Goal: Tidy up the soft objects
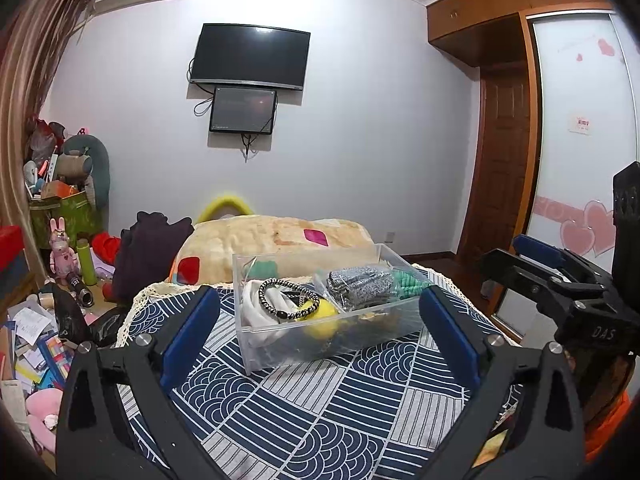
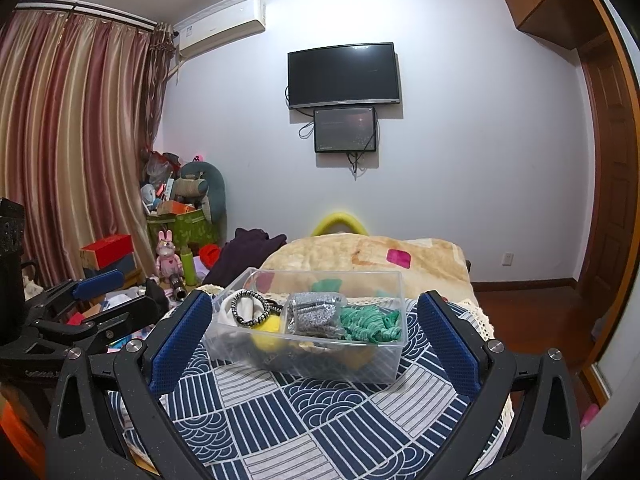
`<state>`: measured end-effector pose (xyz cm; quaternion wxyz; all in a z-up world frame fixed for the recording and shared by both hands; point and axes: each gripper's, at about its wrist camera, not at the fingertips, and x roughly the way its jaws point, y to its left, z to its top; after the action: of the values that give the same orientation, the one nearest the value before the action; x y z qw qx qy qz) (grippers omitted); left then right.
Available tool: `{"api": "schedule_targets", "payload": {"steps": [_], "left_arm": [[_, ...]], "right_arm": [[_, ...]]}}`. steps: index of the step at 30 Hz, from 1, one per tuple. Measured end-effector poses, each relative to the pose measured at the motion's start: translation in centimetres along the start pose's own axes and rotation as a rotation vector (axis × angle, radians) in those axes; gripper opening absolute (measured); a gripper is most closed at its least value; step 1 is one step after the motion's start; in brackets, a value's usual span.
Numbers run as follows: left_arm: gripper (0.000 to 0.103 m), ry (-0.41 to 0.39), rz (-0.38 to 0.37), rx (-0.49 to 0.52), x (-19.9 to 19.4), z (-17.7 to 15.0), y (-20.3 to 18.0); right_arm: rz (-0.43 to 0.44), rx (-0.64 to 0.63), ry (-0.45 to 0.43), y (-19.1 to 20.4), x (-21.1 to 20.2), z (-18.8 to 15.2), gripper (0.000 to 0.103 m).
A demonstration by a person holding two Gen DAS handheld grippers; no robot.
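Observation:
A clear plastic box [image 1: 320,340] [image 2: 304,360] stands on the blue-and-white patterned cloth [image 1: 312,412] [image 2: 320,420]. It holds a black-and-white braided band [image 1: 289,297] [image 2: 251,309], white fabric [image 1: 256,308], a yellow soft ball [image 1: 320,318] [image 2: 267,334], a grey speckled fabric piece [image 1: 360,286] [image 2: 316,314] and a green knit piece [image 1: 406,280] [image 2: 370,322]. My left gripper [image 1: 320,336] is open and empty, in front of the box. My right gripper [image 2: 316,340] is open and empty, also short of the box.
A beige blanket [image 1: 272,240] [image 2: 360,256] and dark clothing [image 1: 148,248] lie behind the box. Toys, boxes and papers [image 1: 36,340] clutter the floor at left. Each gripper shows in the other's view: the right one [image 1: 560,280] and the left one [image 2: 80,308].

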<state>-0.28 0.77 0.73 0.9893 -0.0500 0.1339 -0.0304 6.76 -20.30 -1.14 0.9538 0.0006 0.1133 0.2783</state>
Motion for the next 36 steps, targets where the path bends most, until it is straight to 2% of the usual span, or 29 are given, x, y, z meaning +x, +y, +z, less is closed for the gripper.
{"api": "schedule_targets", "payload": {"steps": [36], "left_arm": [[0.102, 0.003, -0.015, 0.002, 0.4, -0.2, -1.1]], "right_arm": [[0.003, 0.007, 0.009, 0.1, -0.2, -0.1, 0.103]]}}
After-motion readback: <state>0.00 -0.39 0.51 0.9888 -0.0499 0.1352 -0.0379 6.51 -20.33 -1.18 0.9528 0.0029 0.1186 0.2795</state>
